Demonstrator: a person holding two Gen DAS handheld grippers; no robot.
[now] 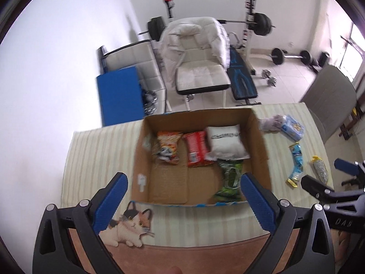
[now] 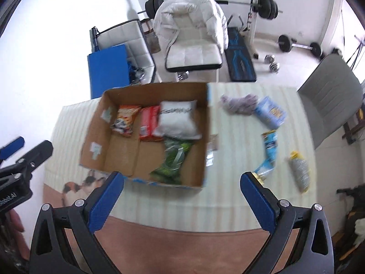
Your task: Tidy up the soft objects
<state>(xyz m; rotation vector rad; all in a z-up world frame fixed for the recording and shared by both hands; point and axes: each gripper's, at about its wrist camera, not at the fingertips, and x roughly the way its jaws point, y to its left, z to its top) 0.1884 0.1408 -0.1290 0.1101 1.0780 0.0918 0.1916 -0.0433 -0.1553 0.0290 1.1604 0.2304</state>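
Hovering spread and empty above the tabletop's near edge, the left gripper (image 1: 183, 196) faces the cardboard box (image 1: 141, 159), which already holds orange, red, white and green packs. Beyond the box's right wall lie a grey cloth (image 2: 237, 104), two blue packets and a yellow-capped pouch (image 2: 300, 171); the right gripper (image 2: 182, 196), also wide open, nears them. Slippery wrappers could slide from a shallow pinch, and the wall may snag a low carry.

Both tools (image 1: 184, 202) (image 2: 182, 199) agape (empty)
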